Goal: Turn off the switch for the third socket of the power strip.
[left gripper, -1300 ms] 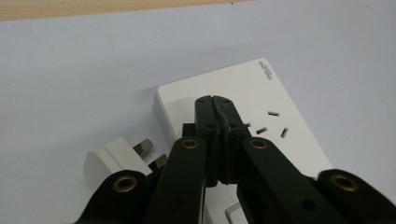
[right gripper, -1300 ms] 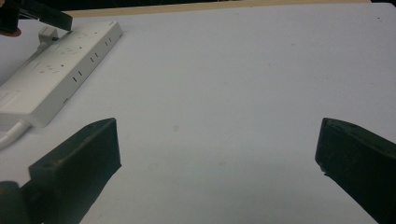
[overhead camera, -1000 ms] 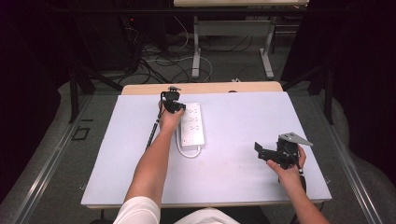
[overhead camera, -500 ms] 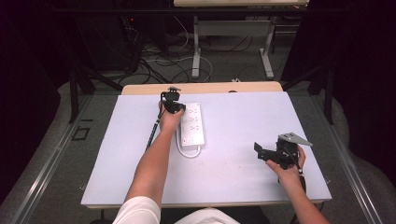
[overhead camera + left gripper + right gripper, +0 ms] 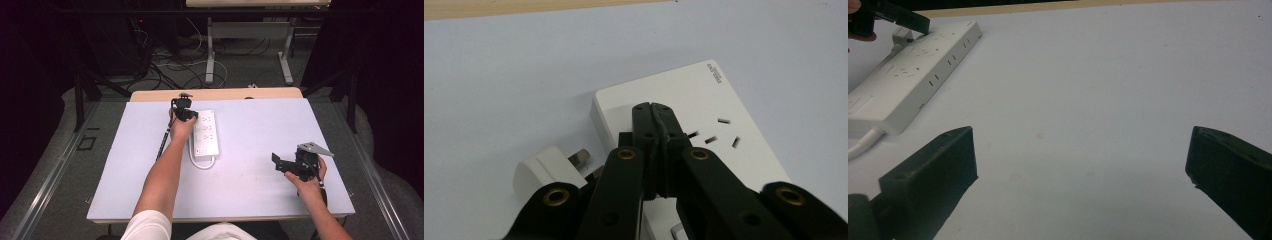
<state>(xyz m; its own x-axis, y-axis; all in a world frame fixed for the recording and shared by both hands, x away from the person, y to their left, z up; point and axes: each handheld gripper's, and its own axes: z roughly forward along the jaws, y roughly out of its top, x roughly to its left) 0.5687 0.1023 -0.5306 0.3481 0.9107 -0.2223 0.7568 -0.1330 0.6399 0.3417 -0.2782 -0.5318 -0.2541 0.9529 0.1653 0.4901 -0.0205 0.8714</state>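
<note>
A small grey brand mark is printed at the corner of the white power strip (image 5: 704, 115), upper right of the left gripper view; too small & blurred to be read.

The power strip (image 5: 206, 133) lies on the table (image 5: 250, 190), plug (image 5: 549, 167) just beside it (touching? unclear).

A pale lavender-white table mat (image 5: 250, 180) covers the wooden tabletop (image 5: 220, 94), whose bare strip shows along the 12 o'clock edge. Beyond it, black cables (image 5: 165, 70) sprawl over the grey floor (image 5: 50, 190) beside the white metal legs of another desk (image 5: 210, 55), toward 12 o'clock.
</note>
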